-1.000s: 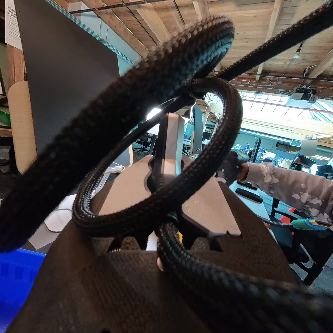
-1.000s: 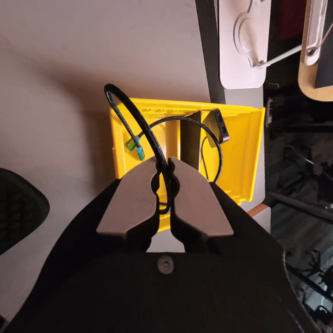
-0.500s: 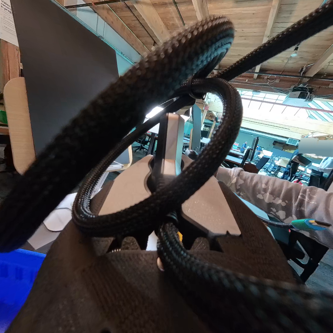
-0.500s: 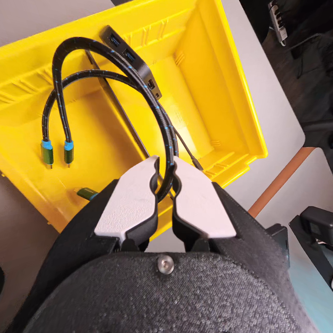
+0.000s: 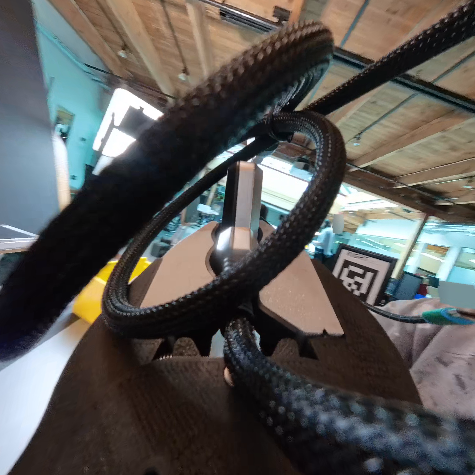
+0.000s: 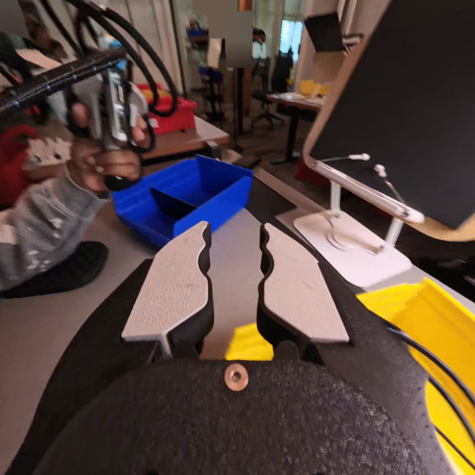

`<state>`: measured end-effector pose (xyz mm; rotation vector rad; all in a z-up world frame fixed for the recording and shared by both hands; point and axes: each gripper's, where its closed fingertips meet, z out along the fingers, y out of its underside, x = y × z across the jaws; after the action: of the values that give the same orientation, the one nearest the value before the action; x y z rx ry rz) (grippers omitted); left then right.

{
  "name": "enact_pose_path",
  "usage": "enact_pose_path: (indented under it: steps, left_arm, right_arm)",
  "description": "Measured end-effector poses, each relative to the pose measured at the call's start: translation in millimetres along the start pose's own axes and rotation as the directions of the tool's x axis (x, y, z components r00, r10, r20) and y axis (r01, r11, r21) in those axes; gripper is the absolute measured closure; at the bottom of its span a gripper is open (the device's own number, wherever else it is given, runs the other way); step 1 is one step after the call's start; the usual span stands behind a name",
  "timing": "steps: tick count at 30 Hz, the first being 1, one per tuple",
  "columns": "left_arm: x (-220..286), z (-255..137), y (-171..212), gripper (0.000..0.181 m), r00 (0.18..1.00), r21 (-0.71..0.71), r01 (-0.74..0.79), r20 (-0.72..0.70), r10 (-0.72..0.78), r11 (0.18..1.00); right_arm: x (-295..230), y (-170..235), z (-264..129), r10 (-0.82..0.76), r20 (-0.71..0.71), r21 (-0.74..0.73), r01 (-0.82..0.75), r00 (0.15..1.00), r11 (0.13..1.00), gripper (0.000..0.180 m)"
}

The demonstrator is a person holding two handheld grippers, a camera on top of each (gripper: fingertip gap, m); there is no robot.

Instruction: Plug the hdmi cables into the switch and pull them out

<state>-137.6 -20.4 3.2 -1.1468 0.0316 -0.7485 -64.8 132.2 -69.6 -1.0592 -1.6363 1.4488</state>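
Meanwhile the right tongs (image 6: 235, 248) gape over bare surface (image 6: 51, 329) between blue bin (image 6: 213, 208) and yellow bin (image 6: 437, 321), while the left tongs (image 5: 237, 246) clench a looping braided cable (image 5: 295, 244).

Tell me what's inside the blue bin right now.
The blue bin shows only a dark divider across its middle; no cables visible. Its near wall and the person's hand cover part of the floor.

Daylight enters through background windows (image 5: 120, 123), overexposed in the left wrist view. The near cable loop (image 5: 144, 180) is motion-blurred and unfocused. Wide-angle distortion bends edges. The right wrist view shows smeared surroundings; its fingers (image 6: 177, 277) remain sharp.
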Motion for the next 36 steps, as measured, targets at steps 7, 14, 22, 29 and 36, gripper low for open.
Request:
enact_pose_path:
  steps: [7, 14, 22, 29, 36]
  left_arm:
    - [28, 39, 38, 0.157, 0.987, -0.027, 0.071, -0.146, -0.074, 0.997]
    - [26, 57, 74, 0.156, 0.991, -0.117, 0.04, -0.122, -0.054, 0.992]
    - [27, 56, 67, 0.154, 0.993, -0.044, -0.022, -0.113, 0.017, 0.999]
    - [35, 56, 64, 0.157, 0.989, -0.022, -0.114, -0.099, 0.111, 0.993]
    - [37, 54, 56, 0.156, 0.991, 0.031, -0.045, -0.123, 0.049, 0.998]
  right_arm:
    - [-90, -62, 35, 0.096, 0.338, 0.373, -0.227, 0.936, 0.9, 0.146]
    - [-96, -75, 34, 0.067, 0.324, 0.417, -0.206, 0.944, 0.885, 0.168]
    - [-100, -64, 33, 0.117, 0.382, 0.321, -0.25, 0.917, 0.914, 0.168]
    - [-105, -68, 30, 0.102, 0.391, 0.347, -0.249, 0.915, 0.904, 0.168]
    - [-107, -71, 29, 0.054, 0.356, 0.378, -0.196, 0.933, 0.905, 0.169]
